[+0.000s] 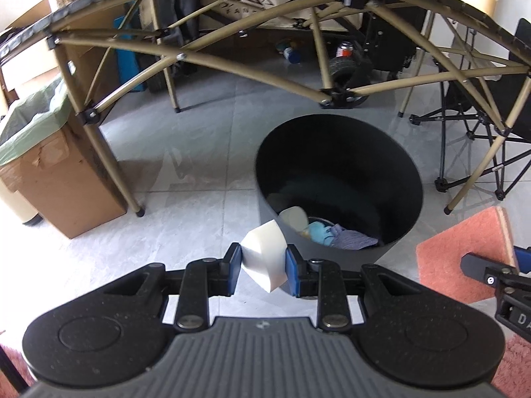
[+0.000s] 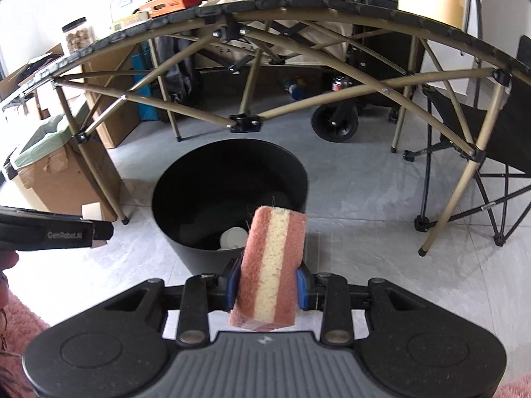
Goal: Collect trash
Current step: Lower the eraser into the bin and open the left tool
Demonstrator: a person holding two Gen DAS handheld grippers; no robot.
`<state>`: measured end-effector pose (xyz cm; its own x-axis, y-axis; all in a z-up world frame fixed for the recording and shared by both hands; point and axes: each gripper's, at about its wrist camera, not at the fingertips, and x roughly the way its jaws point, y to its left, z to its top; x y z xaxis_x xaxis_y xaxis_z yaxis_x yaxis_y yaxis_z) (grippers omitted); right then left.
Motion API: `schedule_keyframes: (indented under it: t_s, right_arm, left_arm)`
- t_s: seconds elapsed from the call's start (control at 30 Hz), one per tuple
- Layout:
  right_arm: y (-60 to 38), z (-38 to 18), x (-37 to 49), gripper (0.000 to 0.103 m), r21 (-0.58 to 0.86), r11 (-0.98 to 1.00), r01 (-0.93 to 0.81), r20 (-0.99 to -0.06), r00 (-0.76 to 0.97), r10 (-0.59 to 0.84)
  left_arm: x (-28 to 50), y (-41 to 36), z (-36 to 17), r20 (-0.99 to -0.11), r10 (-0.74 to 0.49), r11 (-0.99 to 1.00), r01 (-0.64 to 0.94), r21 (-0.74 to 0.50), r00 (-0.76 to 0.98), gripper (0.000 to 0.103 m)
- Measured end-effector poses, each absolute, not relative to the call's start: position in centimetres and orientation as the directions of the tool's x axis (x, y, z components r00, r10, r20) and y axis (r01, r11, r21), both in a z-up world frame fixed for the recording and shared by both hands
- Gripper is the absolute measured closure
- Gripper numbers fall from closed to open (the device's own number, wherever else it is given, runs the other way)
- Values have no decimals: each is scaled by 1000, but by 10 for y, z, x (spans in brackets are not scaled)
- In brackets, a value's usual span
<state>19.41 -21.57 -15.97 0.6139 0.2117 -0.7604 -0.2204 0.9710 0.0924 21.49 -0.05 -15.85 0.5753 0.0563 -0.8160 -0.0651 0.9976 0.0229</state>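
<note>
Both hands carry trash toward the black bin (image 1: 338, 179) on the tiled floor (image 1: 199, 172), in front of the folding table frame (image 1: 232, 63).

Left gripper (image 1: 264, 270): fingers pinching a white folded paper piece (image 1: 264, 258) by its sides, pads flat against it. It hangs just short of the bin's near rim, over the floor rather than the opening, so letting go now would likely miss.

Right gripper (image 2: 267, 287): fingers pinching a pink-and-cream sponge (image 2: 270, 265) across its narrow width, long axis pointing forward and up. The far end overlaps the bin (image 2: 229, 195) opening in the right wrist view; the gripped end sits nearer than the rim (hard to tell depth for sure with the fisheye).

The bin already holds scraps: a white cup-like thing (image 1: 293, 217), something blue, a crumpled purple-grey wrapper (image 1: 351, 240). Side pinches make sense here, since each piece drops free once the pads part.

The cardboard box with a green liner (image 1: 49, 165) stands well apart at the left, probably another bin, not the target here.

Judgement: carry phase, both drops not yet done; each hand likely needs to move forward over the opening first.
</note>
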Motion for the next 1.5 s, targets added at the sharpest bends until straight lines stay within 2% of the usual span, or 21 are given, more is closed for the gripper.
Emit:
schedule_keyframes:
  t_s: [0.63, 0.93, 1.27, 1.37, 1.43, 1.47, 1.5]
  right_arm:
    - [-263, -174, 233, 71, 103, 992, -80, -758, 639, 130]
    - [-277, -180, 262, 71, 94, 995, -28, -745, 661, 89]
    - [-280, -178, 274, 71, 131, 991, -30, -728, 676, 116]
    - [-281, -179, 274, 71, 134, 991, -25, -732, 672, 116]
    - [-283, -180, 275, 71, 135, 991, -18, -736, 668, 112]
    - [-283, -181, 274, 71, 135, 991, -14, -737, 667, 110]
    - [-283, -181, 274, 71, 135, 991, -11, -738, 666, 108]
  left_arm:
    - [277, -52, -161, -825, 6, 1000, 14, 16, 565, 74]
    - [309, -66, -164, -832, 2, 1000, -8, -3, 555, 74]
    - [329, -73, -173, -845, 23, 999, -35, 4, 534, 73]
    - [330, -74, -174, -850, 23, 999, -35, 5, 527, 67]
    - [331, -73, -175, -852, 17, 999, -45, -7, 523, 49]
    - [331, -71, -174, -854, 11, 998, -52, -19, 521, 29]
    - [331, -70, -174, -853, 6, 998, -60, -29, 522, 14]
